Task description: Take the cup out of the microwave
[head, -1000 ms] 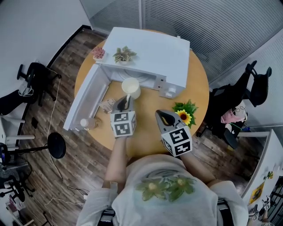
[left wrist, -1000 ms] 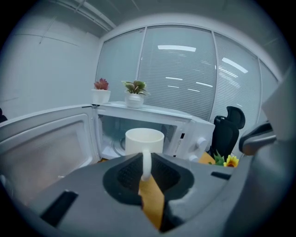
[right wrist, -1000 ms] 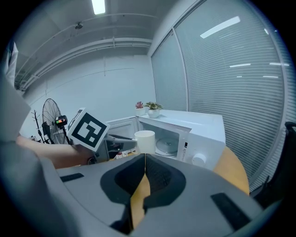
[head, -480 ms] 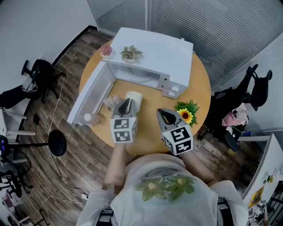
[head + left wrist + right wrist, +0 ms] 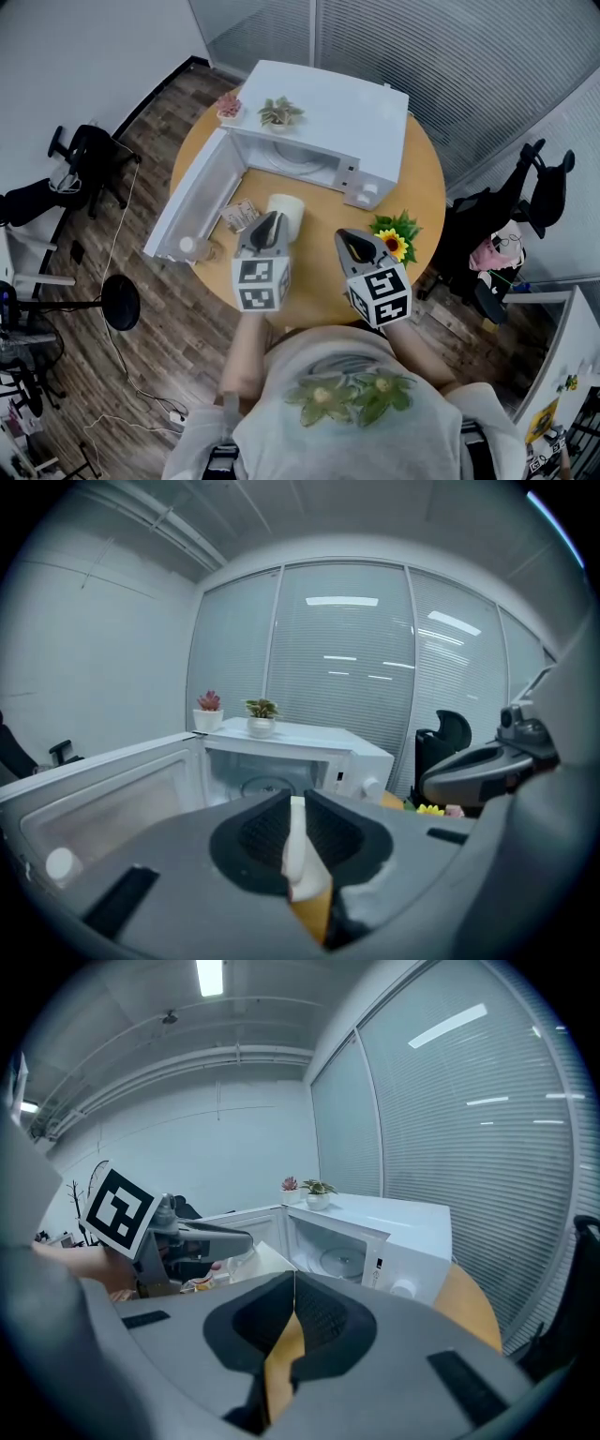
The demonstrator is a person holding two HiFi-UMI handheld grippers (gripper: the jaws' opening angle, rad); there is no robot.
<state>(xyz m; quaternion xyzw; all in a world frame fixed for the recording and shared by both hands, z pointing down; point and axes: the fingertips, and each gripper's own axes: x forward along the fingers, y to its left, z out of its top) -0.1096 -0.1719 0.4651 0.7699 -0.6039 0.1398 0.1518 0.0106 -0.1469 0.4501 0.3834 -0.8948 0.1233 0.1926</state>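
- Rim of the cup (image 5: 286, 208) is pinched between the left gripper (image 5: 272, 223) jaws.
- Beyond those jaws the microwave (image 5: 328, 103) is seen open, a turntable (image 5: 265, 787) inside.
- The right gripper (image 5: 354, 248) jaws are pressed together.

The head camera looked almost straight down from high above the round table (image 5: 427, 187) and the white microwave (image 5: 328, 108). Each gripper camera sat low, close behind its own jaws, and looked across the table. All three saw the microwave. The right one also saw the left gripper (image 5: 244, 1238)
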